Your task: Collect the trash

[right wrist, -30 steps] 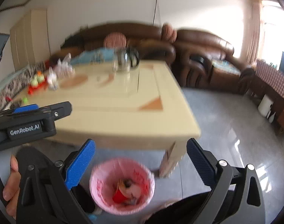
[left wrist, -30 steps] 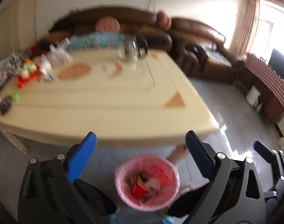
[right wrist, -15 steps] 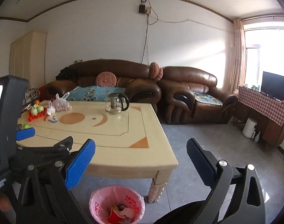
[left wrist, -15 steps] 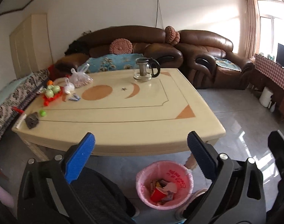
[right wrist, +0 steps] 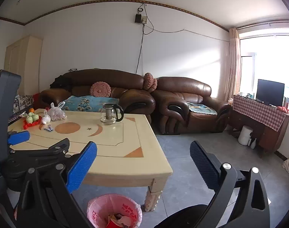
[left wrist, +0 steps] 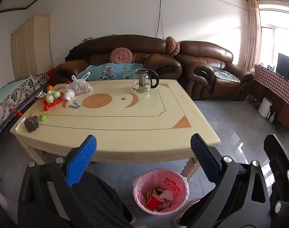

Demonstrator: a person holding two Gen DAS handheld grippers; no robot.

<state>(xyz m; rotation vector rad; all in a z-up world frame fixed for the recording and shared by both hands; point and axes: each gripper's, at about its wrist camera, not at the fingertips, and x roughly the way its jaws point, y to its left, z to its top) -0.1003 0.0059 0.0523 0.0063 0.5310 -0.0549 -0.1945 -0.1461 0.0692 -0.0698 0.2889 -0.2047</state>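
Observation:
A pink-lined trash bin (left wrist: 160, 191) stands on the floor by the table's front leg, holding a red cup and wrappers; it also shows in the right wrist view (right wrist: 114, 211). My left gripper (left wrist: 143, 157) is open and empty, raised above the bin before the cream table (left wrist: 125, 121). My right gripper (right wrist: 143, 163) is open and empty, right of the left one. On the table's left side lie a blue-white wrapper (left wrist: 74, 105), a dark crumpled lump (left wrist: 31, 123) and a green cap (left wrist: 42, 117).
A glass teapot (left wrist: 144, 80) stands at the table's back. A bag of nuts (left wrist: 80, 87) and a red tray with green cups (left wrist: 52, 97) sit at the left. Brown sofas (left wrist: 201, 70) lie behind. A white appliance (right wrist: 245, 137) stands by the checkered cabinet at the right.
Both grippers have risen and tilted up from over the bin, so the bin sits lower and the room shows fully. Both stay open and empty.

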